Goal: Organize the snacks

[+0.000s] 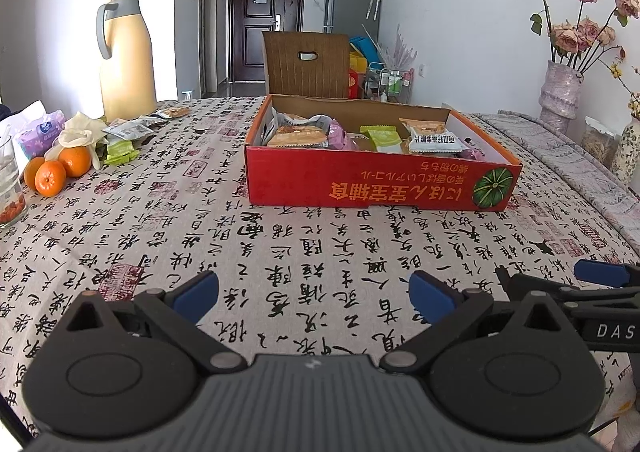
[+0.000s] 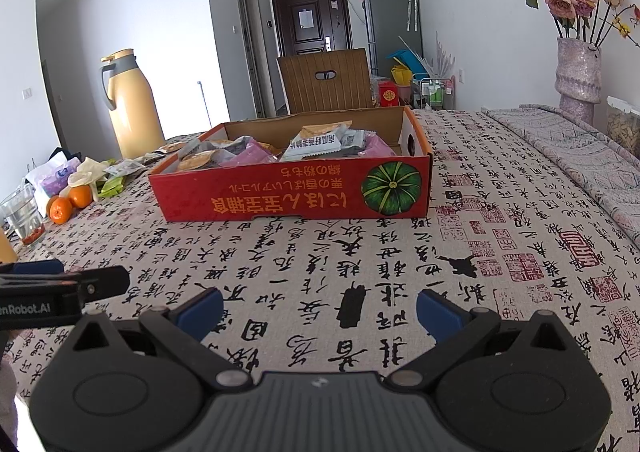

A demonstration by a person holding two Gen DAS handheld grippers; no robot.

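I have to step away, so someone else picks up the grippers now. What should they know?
Left gripper: open, holding nothing, low over the tablecloth.
Right gripper: open, holding nothing, beside the left one.
Red box: mid-table, lid up, already holds several snack packets.
Left to do: loose packets lie at the table's left, near the oranges and the thermos; they look like the next things to go in the box.

I read "DAS" on the right gripper (image 1: 600, 276) beside mine, and "nRobot.AI" on the left gripper (image 2: 60, 280) in the other view.
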